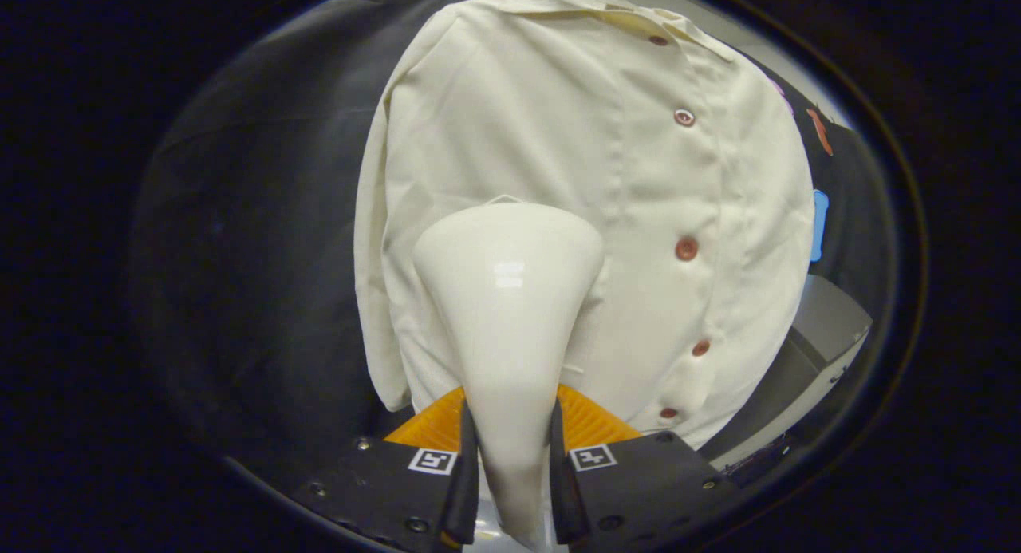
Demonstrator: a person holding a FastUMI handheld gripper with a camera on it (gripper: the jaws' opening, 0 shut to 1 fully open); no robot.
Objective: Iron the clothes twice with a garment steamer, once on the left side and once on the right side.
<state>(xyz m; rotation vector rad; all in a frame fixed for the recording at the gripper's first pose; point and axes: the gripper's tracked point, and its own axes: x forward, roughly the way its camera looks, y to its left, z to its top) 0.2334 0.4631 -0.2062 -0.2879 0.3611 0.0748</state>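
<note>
Tongs clamped on white steamer, its head against hanging cream shirt.

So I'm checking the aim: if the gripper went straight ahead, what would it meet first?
Probably the cream button-front shirt: the gripper, shut on the white cone-shaped steamer head, points it at the panel beside the buttons; the gap is unclear.

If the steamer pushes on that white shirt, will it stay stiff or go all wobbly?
Probably wobbly. The cream button-up cloth shirt hangs loose with soft folds, so it would likely give and swing. The glossy white cone-shaped steamer head, clamped in the hand-held gripper, looks hard and perhaps slippery.
</note>
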